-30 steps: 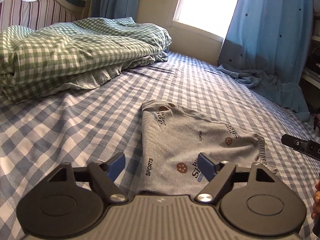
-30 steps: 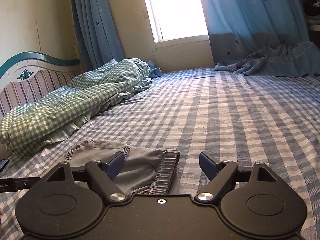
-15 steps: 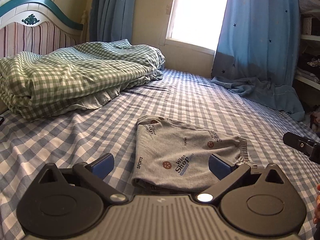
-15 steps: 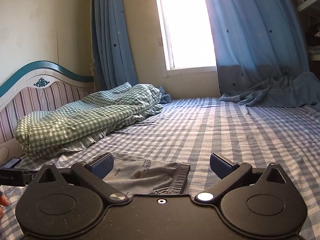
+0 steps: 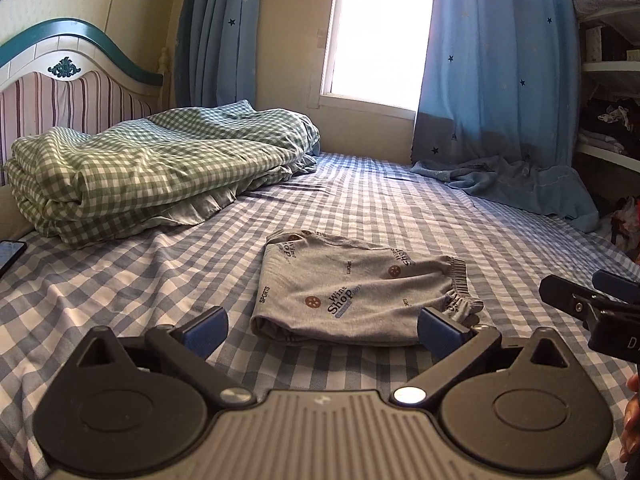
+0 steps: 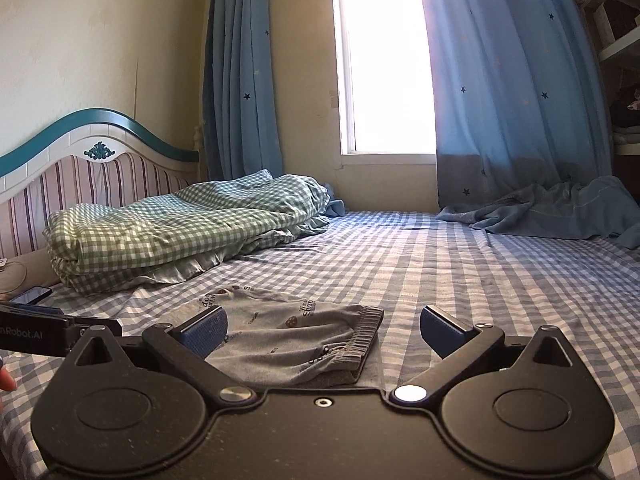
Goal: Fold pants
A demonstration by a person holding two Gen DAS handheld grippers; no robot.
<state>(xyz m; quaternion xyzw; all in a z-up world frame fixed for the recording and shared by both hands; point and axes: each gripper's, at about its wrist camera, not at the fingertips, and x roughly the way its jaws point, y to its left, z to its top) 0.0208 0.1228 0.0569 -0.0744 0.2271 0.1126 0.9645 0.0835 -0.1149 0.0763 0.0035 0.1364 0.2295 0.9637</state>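
In the left wrist view, the folded grey pants (image 5: 356,292) lay flat on the blue-and-white checked bed sheet (image 5: 120,288), just beyond the left tool (image 5: 322,326). The bundle was a soft knit rectangle printed with small words and brown dots, its long axis running left to right, with the ribbed elastic waistband at the right end and a folded edge facing the camera. The left tool's blue-padded jaws stood wide apart and empty, clear of the cloth. The right tool (image 5: 592,304) showed at the right edge as a black bar. A rumpled green gingham quilt (image 5: 152,168) lay by the striped headboard (image 5: 76,96), and a dark phone (image 5: 10,254) sat at the left edge.

In the right wrist view, the pants (image 6: 288,340) lay nearest the left jaw, waistband towards the right. The right tool (image 6: 322,326) was also spread wide, holding nothing.

Compared with a second earlier, both tools had drawn back from the pants and their jaws had widened.
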